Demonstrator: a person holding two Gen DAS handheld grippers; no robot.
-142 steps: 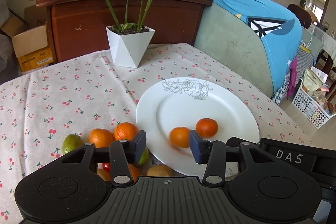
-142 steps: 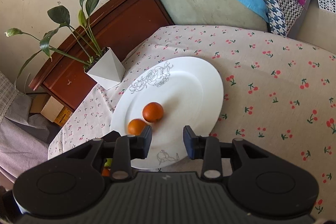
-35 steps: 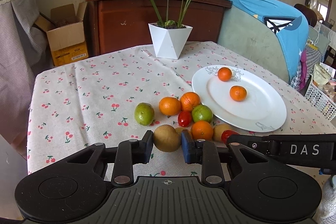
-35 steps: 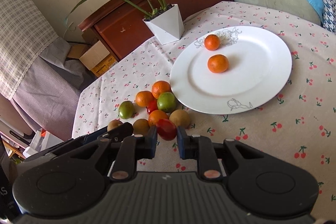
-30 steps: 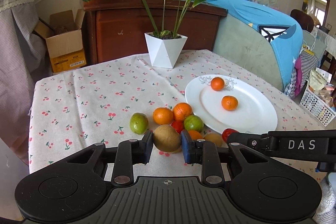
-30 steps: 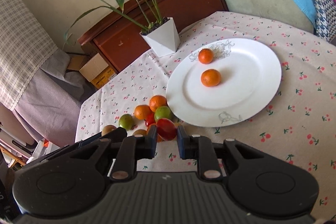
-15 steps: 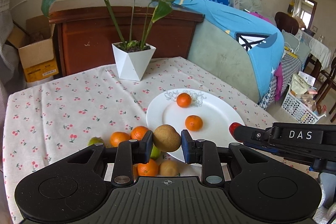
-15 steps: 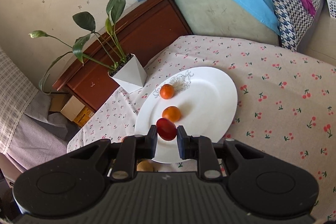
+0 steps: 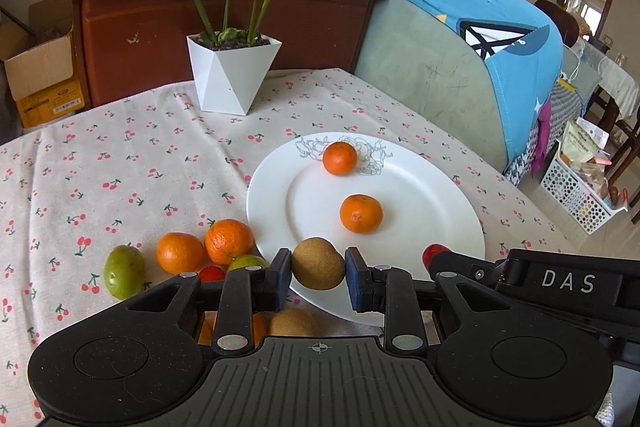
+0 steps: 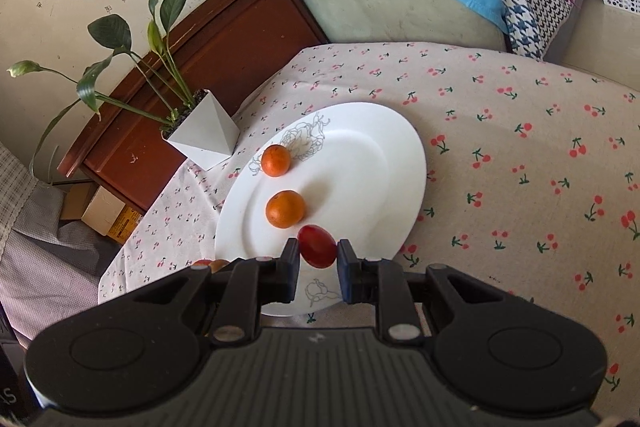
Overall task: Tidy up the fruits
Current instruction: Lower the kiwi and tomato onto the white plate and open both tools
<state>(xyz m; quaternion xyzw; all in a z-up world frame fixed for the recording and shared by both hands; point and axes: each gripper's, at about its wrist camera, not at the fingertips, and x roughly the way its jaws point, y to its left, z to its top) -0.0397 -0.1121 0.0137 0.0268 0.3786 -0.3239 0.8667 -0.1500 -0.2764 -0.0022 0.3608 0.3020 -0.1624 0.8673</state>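
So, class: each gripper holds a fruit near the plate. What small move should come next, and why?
Probably lower both and release: the left gripper grips a brown fruit, the right gripper a red fruit, both over the white plate's near rim.

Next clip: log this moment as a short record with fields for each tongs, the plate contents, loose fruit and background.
left tongs: shut on brown fruit, at the plate's near rim
right tongs: shut on red fruit, over the plate's near part
plate: white, two oranges lying on it, apart
loose fruit: two more oranges, green fruits, a small red one and a brown one, on the cherry-print tablecloth left of the plate
background: potted plant in white pot
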